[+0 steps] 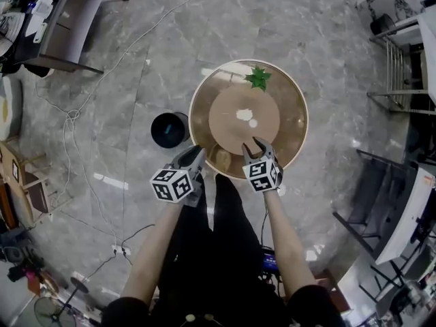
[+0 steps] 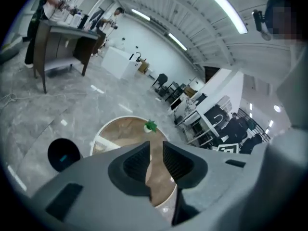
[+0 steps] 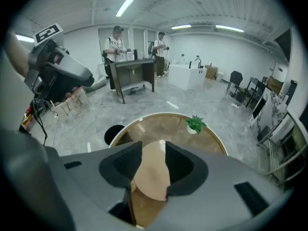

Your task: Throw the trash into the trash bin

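Note:
A white crumpled piece of trash (image 1: 244, 114) lies on the wooden inner disc of a round glass-rimmed table (image 1: 293, 111), with a smaller white scrap (image 1: 253, 122) beside it. The black trash bin (image 1: 169, 129) stands on the floor at the table's left. My left gripper (image 1: 196, 153) hangs over the table's near-left rim, its jaws a narrow gap apart with nothing in them (image 2: 156, 150). My right gripper (image 1: 257, 144) is over the near edge of the disc, open and empty (image 3: 154, 150). The trash (image 3: 162, 143) shows far off between its jaws. The bin (image 2: 63, 154) (image 3: 114, 134) is also seen.
A small green potted plant (image 1: 259, 78) stands at the table's far side. A dark desk (image 1: 68, 26) stands at the far left, with cables (image 1: 71, 114) across the marble floor. A metal rack (image 1: 402, 67) and tables (image 1: 402, 210) crowd the right. Two people (image 3: 118, 44) stand at a distant desk.

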Motion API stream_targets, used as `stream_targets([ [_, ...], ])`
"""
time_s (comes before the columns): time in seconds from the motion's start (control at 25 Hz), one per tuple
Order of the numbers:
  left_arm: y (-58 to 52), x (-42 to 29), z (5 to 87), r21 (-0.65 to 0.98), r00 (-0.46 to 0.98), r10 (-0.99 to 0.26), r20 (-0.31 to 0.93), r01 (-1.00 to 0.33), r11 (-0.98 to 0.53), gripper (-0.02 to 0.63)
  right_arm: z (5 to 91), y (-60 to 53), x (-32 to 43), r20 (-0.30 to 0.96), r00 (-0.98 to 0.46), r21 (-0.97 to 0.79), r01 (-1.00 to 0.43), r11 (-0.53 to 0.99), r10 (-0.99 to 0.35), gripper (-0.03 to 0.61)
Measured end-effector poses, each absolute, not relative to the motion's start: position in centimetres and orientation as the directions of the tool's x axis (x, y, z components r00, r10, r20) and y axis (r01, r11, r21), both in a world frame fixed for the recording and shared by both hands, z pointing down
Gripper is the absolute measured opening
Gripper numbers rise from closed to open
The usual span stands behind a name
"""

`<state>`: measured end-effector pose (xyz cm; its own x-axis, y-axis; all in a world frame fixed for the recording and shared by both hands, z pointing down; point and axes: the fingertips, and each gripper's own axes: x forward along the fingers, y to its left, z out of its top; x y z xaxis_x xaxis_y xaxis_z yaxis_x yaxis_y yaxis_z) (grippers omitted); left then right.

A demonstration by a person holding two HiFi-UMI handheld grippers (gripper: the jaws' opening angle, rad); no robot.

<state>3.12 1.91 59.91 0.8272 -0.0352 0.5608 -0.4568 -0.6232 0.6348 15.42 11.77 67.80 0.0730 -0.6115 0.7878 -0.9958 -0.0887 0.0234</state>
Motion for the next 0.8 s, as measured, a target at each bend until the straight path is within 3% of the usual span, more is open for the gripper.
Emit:
stream_targets([
  [0.24,3.4,-0.9,71.5,0.609,0.655,0.072,0.752,-0.649,-0.456,0.080,75.7,12.5,17.1,0.903,0.072,0.054,-0.997,-0.054,-0.424,0.169],
  [0.36,3.9,-3.7,74.2,0.611,0.613,0.121,0.781,-0.708,-0.354,0.080,78.1,12.0,17.8,0.925,0.081,0.081,-0.997,-0.017,-0.371,0.184],
  [0.8,0.8,-6.3,77.3,0.639,0.587,0.253,0.769,-0.694,-0.332,0.080,86.7,6.6,19.8,0.977,0.027,0.053,-0.991,0.119,-0.210,0.219],
])
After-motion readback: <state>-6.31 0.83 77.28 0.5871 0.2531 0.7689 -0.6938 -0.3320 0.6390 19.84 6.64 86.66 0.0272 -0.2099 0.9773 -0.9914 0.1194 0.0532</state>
